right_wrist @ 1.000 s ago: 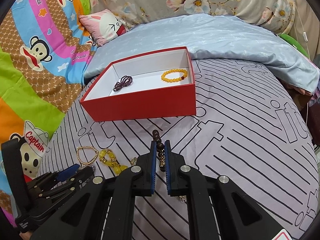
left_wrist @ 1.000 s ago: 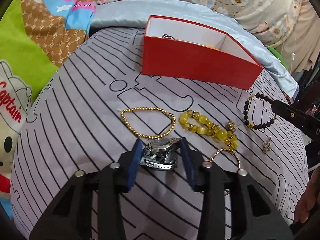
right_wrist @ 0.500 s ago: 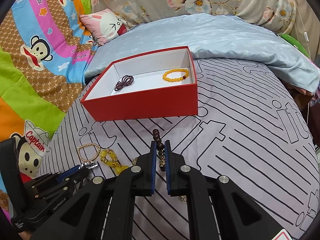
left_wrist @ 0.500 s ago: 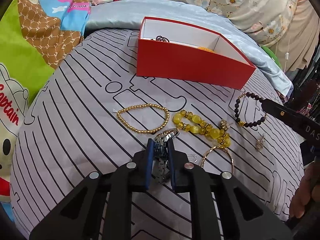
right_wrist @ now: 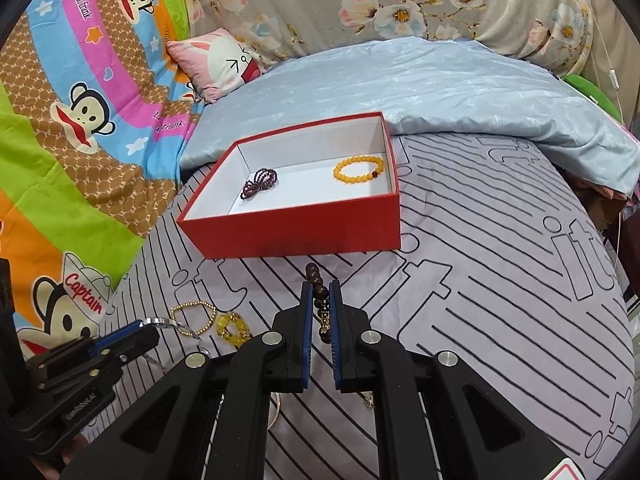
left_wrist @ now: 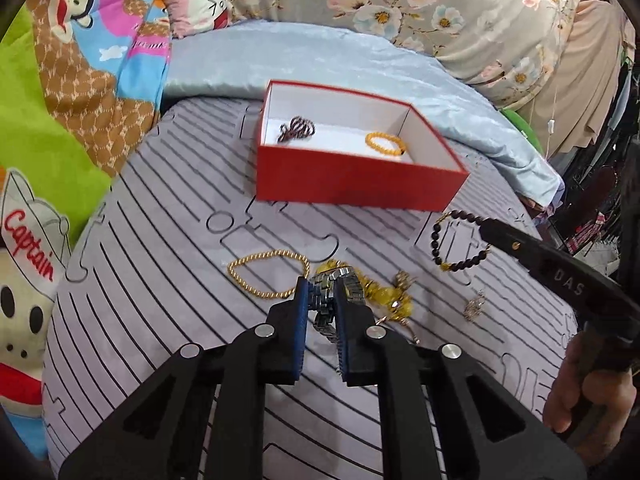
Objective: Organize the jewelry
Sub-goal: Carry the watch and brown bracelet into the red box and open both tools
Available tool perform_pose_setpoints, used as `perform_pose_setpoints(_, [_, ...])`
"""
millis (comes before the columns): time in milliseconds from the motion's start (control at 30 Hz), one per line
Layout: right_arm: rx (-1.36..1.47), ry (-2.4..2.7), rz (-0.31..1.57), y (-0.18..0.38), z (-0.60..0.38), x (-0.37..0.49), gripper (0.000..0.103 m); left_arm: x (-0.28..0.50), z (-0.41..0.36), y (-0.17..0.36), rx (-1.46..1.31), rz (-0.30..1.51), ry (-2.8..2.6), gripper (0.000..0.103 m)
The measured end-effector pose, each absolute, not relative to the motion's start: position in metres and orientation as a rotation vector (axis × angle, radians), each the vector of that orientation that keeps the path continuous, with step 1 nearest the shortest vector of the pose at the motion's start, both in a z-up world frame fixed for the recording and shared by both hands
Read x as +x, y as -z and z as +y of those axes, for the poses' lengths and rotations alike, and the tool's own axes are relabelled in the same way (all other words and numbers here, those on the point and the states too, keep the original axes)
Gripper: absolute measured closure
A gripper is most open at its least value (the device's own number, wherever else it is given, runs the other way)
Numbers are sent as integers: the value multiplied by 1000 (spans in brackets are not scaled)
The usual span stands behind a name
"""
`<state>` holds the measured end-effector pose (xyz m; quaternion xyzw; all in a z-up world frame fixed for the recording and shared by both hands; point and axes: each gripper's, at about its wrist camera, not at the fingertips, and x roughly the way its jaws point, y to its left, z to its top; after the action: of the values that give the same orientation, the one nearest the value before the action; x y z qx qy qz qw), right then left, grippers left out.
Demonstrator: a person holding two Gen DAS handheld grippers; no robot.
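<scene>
Currently both grippers are clamped on jewelry over the striped bedsheet (right_wrist: 500,280). The left gripper (left_wrist: 322,300) has its pads pressed together on a silver watch (left_wrist: 326,292), held by the band, with loose links hanging below the pads. The right gripper (right_wrist: 320,304) is closed on a dark bead bracelet (right_wrist: 318,292); in the left wrist view its loop lies near the right edge of the sheet.

The red box (right_wrist: 304,228) sits toward the far edge of the sheet, against the blue blanket (right_wrist: 460,92). It already holds a purple bead string (right_wrist: 260,182) and an orange bracelet (right_wrist: 360,168). Still lying on the sheet are a gold bead bracelet (left_wrist: 268,274), a yellow bead bracelet (left_wrist: 384,292) partly behind the watch, a gold ring-shaped piece whose type I cannot tell, and a small pendant (left_wrist: 474,306).

Risks noted:
- The watch is gripped by the band alone; its weight could let it slip or swing on the way to the box.
- The hanging links sit just beside the yellow bracelet and could snag and drag it.
- The dark bracelet is pinched at a few round beads, which could roll out of the pads.
- Both hands heading for the box together could collide at its near wall.
</scene>
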<state>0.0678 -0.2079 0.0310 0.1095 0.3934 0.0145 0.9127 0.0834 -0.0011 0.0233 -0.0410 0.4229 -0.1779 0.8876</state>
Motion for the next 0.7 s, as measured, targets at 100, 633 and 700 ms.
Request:
perform_pose_setpoints(100, [223,-36,791,-41,-209,69,96,86,-4,-40,-78,848,381,91])
perform_pose_setpoints(633, [194,-82,698,-89,-215,146,96,172,-27,-103,-35,665,369,91])
perform_pose_setpoints(700, [193,-79,710,-84,-215,160,96,188,-32,-99,-33,667,367,91])
